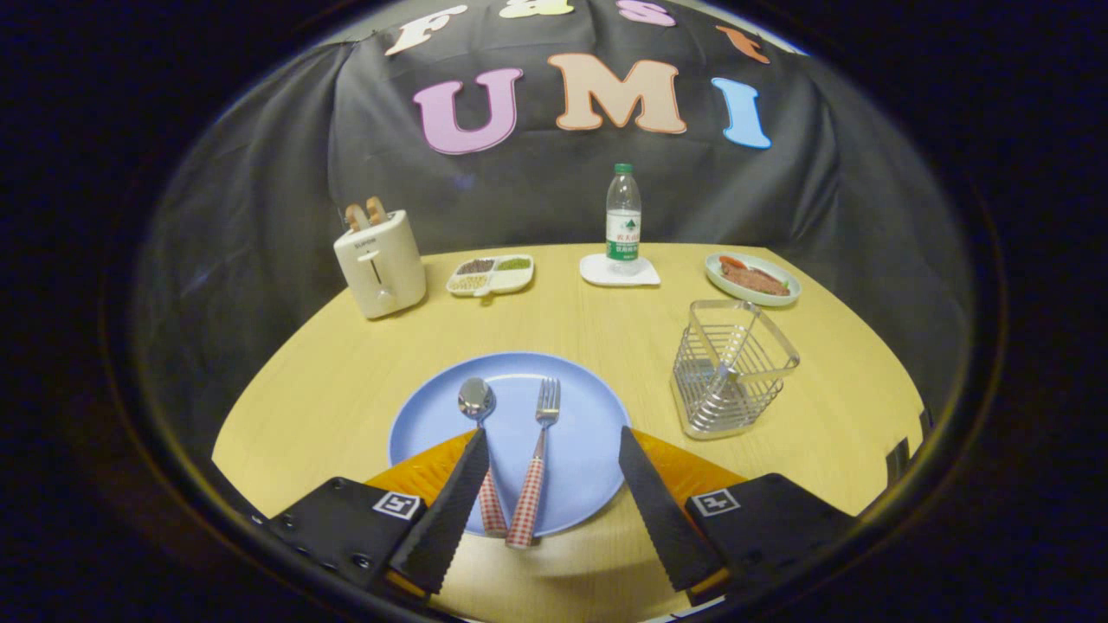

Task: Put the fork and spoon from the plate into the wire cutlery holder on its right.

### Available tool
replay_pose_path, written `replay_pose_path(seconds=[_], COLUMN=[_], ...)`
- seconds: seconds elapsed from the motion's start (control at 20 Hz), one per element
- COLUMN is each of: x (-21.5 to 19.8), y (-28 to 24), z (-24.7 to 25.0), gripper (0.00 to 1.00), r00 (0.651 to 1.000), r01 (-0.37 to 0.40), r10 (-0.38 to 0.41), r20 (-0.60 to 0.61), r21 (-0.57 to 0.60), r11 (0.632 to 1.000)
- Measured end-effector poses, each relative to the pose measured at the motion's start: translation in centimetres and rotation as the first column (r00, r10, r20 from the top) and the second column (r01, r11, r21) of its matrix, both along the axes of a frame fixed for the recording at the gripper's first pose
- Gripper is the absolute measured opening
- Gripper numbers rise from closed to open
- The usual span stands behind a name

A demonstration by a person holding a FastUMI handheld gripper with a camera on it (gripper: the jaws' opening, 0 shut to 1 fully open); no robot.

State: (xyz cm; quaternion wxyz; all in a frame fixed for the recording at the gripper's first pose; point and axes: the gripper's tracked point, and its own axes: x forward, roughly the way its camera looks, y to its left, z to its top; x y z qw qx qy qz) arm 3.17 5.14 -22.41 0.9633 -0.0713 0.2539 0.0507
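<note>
Pale wooden tabletop (571, 333) fills your gripper view, backed by black cloth. Your gripper (551, 450) hangs with its two black fingers spread wide, holding nothing, over the round blue plate (589, 433). On that plate lie the metal spoon (478, 407) and fork (541, 433); the left finger hides part of the spoon's red-checked handle. Right of the plate stands the silver wire cutlery holder (731, 368), its contents hard to make out.
</note>
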Motion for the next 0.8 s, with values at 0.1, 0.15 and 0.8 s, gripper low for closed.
replay_pose_path(seconds=[0.1,0.15,0.8], x=[-0.2,-0.2,-0.3], y=[0.0,-0.1,0.6], z=[-1.0,-1.3,-5.3], gripper=[0.95,0.94,0.51], r00=[1.000,0.999,0.982], r01=[0.012,0.016,-0.024], r10=[-0.013,-0.017,0.009], r20=[-0.022,-0.030,-0.191], r21=[-0.017,-0.025,-0.074], r11=[1.000,1.000,0.997])
